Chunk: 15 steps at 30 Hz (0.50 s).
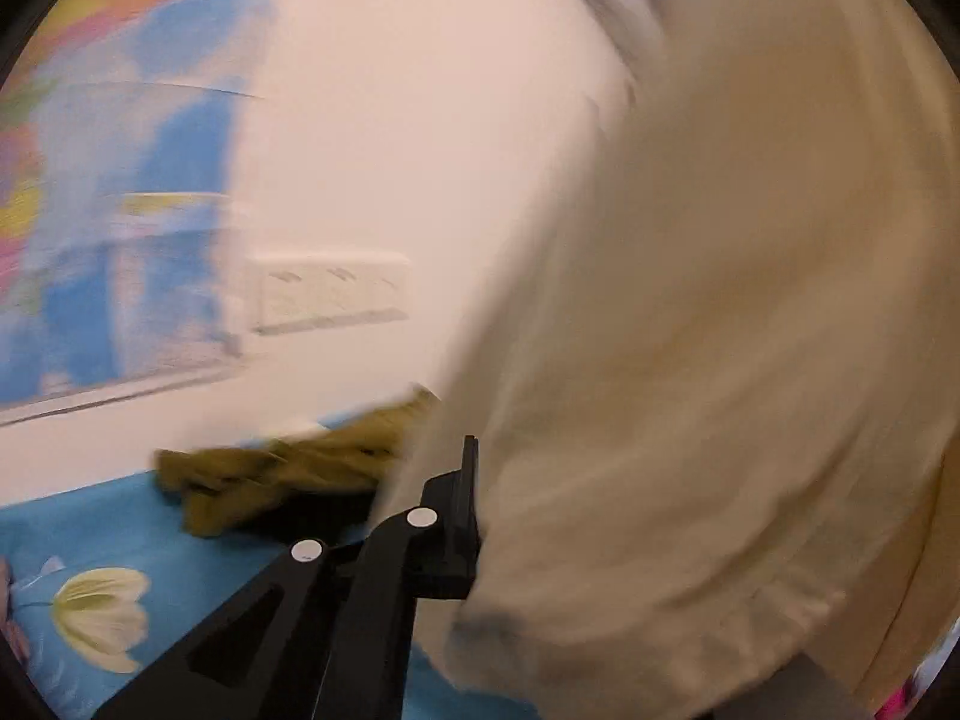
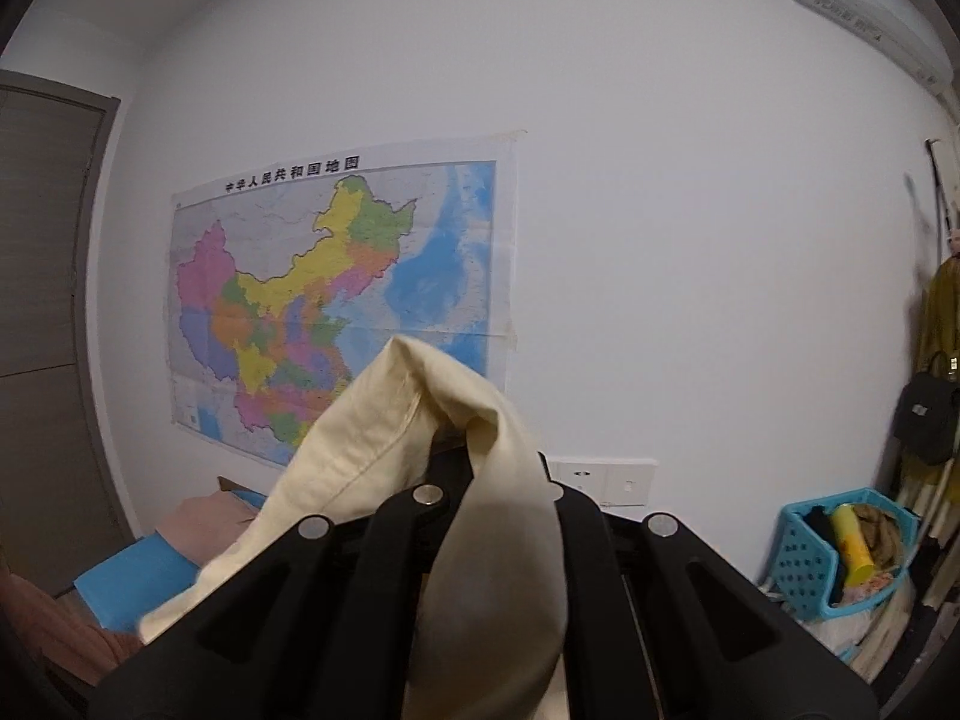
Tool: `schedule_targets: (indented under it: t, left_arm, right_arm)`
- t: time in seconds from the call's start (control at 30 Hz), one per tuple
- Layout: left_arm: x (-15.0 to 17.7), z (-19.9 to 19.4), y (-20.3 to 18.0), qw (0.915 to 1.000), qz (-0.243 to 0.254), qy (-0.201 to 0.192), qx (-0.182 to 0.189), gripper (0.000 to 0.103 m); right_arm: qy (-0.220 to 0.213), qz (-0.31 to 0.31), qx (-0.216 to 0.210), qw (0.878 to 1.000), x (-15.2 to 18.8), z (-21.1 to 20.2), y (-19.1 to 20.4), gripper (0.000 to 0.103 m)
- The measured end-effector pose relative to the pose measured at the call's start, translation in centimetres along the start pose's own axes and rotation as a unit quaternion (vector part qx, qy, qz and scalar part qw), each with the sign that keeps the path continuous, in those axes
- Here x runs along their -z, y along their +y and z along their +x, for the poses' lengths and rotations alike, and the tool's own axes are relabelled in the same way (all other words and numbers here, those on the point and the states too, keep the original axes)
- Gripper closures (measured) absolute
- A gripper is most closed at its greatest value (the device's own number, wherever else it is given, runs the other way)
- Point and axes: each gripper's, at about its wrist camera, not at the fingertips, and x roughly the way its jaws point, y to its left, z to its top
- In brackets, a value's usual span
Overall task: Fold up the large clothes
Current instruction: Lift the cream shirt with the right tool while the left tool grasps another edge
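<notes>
Right gripper (image 2: 480, 450) clamped on cream garment (image 2: 384, 438), map (image 2: 336, 300) far behind; left gripper (image 1: 474, 480) closed against same cloth, grip unclear.

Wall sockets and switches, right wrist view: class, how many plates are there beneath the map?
2: the socket plate nearer the map, the switch plate beside it. The cream garment may hide more.

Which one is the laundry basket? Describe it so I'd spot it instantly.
Start at the big map taped to the white wall, then follow the wall right, past the switch plates, down to the floor. The laundry basket stands there: turquoise plastic with perforated sides, a yellow tube poking out, unlike the dark bag hanging above it.
</notes>
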Motion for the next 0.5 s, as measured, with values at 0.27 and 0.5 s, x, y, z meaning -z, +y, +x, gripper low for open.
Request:
schedule_targets:
  t: [0.27, 0.5]
  left_arm:
    - [-11.8, -13.6, 2.2, 0.9896, 0.011, -0.141, -0.026, 0.101]
    - [-17.2, -25.4, -1.3, 0.9755, 0.097, -0.148, -0.131, 0.101]
  right_arm:
    - [-0.061, -0.025, 0.001, 0.998, -2.0, -7.6, 2.1, 0.101]
    - [-0.052, -0.003, -0.069, 0.996, -0.3, -7.9, 3.2, 0.101]
